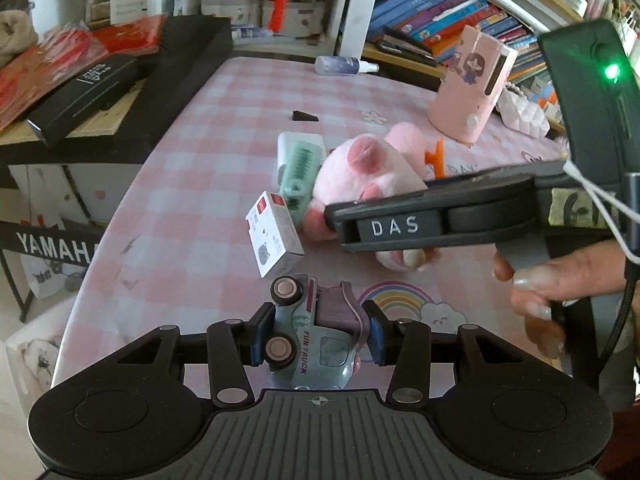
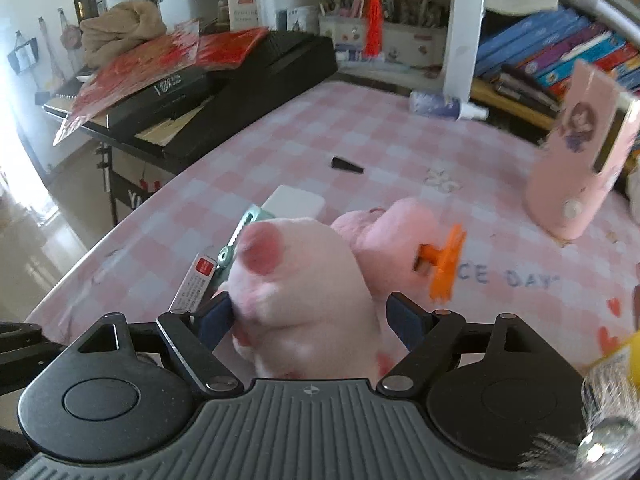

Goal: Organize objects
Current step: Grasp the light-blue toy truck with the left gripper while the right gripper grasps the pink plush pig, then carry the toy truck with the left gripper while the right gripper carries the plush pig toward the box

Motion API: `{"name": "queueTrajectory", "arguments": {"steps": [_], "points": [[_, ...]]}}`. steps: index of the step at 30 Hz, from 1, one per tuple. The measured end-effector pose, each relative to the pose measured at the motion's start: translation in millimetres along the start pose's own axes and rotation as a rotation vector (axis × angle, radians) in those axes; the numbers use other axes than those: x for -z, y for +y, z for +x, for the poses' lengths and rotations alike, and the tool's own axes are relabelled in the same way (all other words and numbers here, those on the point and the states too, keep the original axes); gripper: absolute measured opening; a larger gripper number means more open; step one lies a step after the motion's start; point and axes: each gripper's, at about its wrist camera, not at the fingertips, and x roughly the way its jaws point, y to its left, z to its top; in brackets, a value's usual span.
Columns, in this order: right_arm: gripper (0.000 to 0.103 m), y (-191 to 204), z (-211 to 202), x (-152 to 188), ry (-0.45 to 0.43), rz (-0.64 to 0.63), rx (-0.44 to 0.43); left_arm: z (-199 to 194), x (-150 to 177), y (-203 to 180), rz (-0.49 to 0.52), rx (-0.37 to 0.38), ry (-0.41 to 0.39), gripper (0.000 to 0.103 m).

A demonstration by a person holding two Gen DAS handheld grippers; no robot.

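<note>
Left gripper (image 1: 316, 334) pinches the toy truck (image 1: 312, 332) above the checked tablecloth (image 1: 192, 184). Right gripper (image 2: 310, 320) jaws spread around the pink plush (image 2: 304, 288); we'd centre before closing.

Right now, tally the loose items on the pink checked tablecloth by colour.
Pink: 2, plush pig, tall pink case
Green/teal: 2, toy truck, comb pack
White: 1, small box
Orange: 1, clip
Black: 1, wedge
Blue-white: 1, spray bottle
Total: 8
</note>
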Motion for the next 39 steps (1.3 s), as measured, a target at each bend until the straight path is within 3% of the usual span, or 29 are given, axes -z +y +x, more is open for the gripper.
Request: {"name": "queueTrajectory", "arguments": {"steps": [1, 4, 8, 15, 21, 26, 39], "points": [[0.068, -0.5, 1.1, 0.2, 0.007, 0.01, -0.015, -1.1, -0.9, 0.2, -0.002, 0.0, -0.002, 0.044], [0.062, 0.7, -5.6, 0.8, 0.003, 0.008, -0.016, -5.6, -3.7, 0.6, -0.011, 0.009, -0.016, 0.044], [0.062, -7.7, -31.9, 4.4, -0.034, 0.065, -0.028, -11.9, -6.2, -3.8, -0.006, 0.028, -0.038, 0.044], [0.062, -25.4, -81.6, 17.3, -0.129, 0.135, 0.08, -25.7, -4.8, -12.6, 0.005, 0.058, -0.081, 0.044], [0.062, -28.3, -107.8, 39.5, -0.123, 0.148, 0.14, -48.2, 1.0, -19.2, 0.016, 0.078, -0.128, 0.044], [0.062, -19.2, -122.8, 54.0, -0.112, 0.163, 0.135, -64.8, 6.3, -21.3, 0.025, 0.083, -0.169, 0.044], [0.062, 16.4, -149.9, 81.8, -0.115, 0.15, 0.16, -91.9, 36.1, -21.6, 0.059, 0.116, -0.179, 0.044]]}}
